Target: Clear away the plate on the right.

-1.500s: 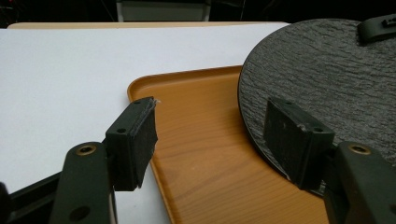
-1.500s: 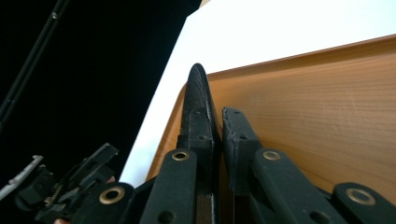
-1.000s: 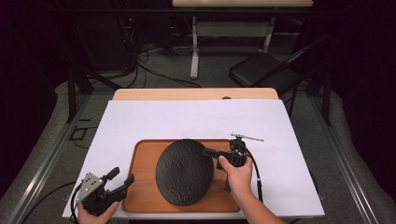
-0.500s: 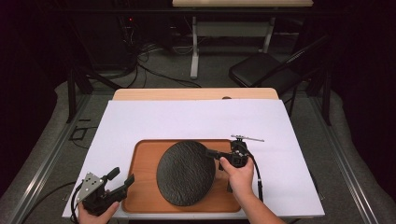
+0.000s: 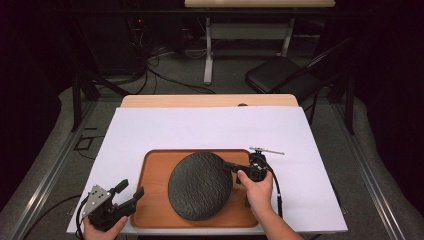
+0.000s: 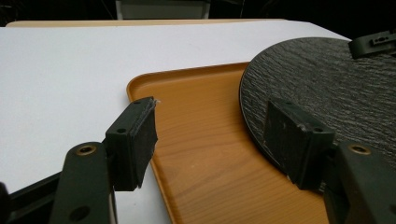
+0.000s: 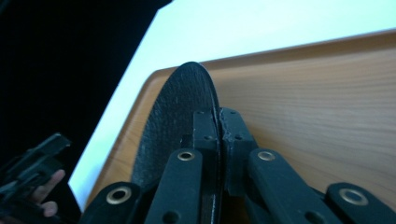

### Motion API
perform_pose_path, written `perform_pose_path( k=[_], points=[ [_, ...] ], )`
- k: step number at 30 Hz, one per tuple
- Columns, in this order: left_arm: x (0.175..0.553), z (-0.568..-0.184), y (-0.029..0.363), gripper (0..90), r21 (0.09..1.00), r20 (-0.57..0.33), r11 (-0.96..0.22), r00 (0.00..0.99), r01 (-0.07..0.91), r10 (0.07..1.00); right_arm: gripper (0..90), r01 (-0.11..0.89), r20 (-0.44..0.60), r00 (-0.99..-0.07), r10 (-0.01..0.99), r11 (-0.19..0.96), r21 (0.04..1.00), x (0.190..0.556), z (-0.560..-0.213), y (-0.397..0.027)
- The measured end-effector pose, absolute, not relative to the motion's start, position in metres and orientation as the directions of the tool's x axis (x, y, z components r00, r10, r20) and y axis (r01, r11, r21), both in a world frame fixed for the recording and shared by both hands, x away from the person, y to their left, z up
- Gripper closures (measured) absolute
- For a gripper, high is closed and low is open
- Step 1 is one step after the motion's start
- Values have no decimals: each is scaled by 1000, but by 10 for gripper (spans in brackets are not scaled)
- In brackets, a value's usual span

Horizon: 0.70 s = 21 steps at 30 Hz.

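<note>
A round black plate with a rough slate-like face point(image 5: 200, 186) lies over the wooden tray point(image 5: 155, 200), its right edge lifted. My right gripper point(image 5: 231, 167) is shut on that right edge; in the right gripper view the thin rim point(image 7: 205, 93) runs between the two pads point(image 7: 232, 126). My left gripper point(image 5: 131, 191) rests at the tray's front left corner, open, with nothing between its pads point(image 6: 140, 135). In the left gripper view the black plate point(image 6: 327, 88) and the tray point(image 6: 205, 140) lie just ahead of the open jaws.
A white sheet point(image 5: 200, 130) covers the table under the tray. A small metal part point(image 5: 267, 150) lies on the sheet just beyond my right gripper. A dark chair point(image 5: 280, 75) and table legs stand on the floor beyond the table.
</note>
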<state>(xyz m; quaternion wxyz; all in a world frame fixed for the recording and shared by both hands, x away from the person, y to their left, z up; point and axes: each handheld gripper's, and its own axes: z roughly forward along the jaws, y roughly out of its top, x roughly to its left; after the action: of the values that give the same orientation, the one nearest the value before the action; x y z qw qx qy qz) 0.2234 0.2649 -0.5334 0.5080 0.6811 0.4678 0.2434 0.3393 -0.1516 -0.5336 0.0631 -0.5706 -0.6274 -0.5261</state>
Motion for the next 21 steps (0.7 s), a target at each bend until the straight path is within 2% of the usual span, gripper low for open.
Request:
perform_pose_path(
  k=[10,18,21],
  points=[
    [224,-534,264,347,918,-138,-55,446,392,884,810,804,655,-297,695,-188,564,338,-553,-159],
    [224,-534,265,347,919,-138,-53,446,390,885,769,805,604,-304,736,-140,576,337,-558,-157],
    [224,-534,265,347,919,-137,-54,447,390,884,722,812,594,-305,744,-122,570,337,-559,-156]
  ],
)
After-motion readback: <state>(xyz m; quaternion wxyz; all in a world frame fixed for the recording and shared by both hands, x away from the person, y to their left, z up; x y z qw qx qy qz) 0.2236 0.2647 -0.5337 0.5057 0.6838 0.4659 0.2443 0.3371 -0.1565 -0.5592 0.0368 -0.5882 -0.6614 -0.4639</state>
